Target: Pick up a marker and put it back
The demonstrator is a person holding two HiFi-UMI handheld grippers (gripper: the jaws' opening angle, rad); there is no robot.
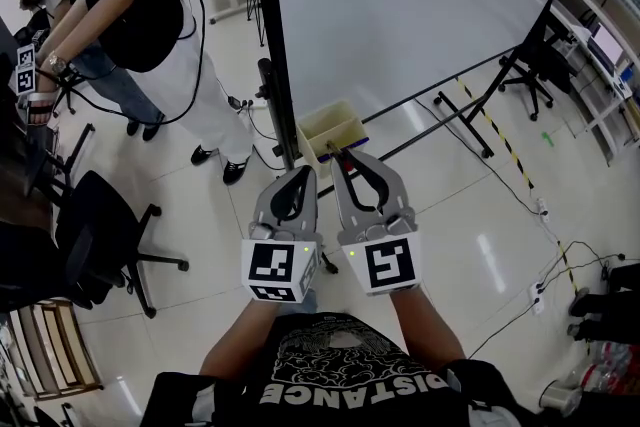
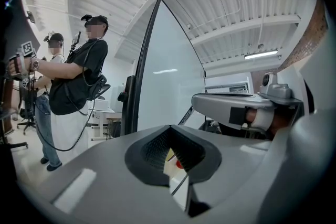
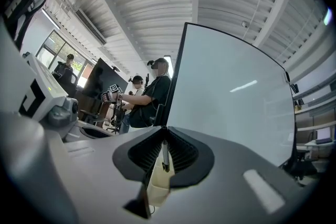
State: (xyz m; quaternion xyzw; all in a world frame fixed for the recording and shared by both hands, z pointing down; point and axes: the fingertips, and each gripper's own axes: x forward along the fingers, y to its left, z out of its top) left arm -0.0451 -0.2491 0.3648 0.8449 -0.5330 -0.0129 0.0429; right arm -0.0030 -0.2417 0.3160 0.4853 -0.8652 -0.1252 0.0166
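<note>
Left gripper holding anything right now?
No, the left gripper has its fingers together with nothing between them; only the beige tray shows through the gap below.

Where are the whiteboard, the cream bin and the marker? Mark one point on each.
whiteboard (image 1: 420, 5), head view, middle of its white face.
cream bin (image 1: 342, 121), head view, its wall.
marker (image 3: 164, 156), right gripper view, its barrel between the shut jaws.
</note>
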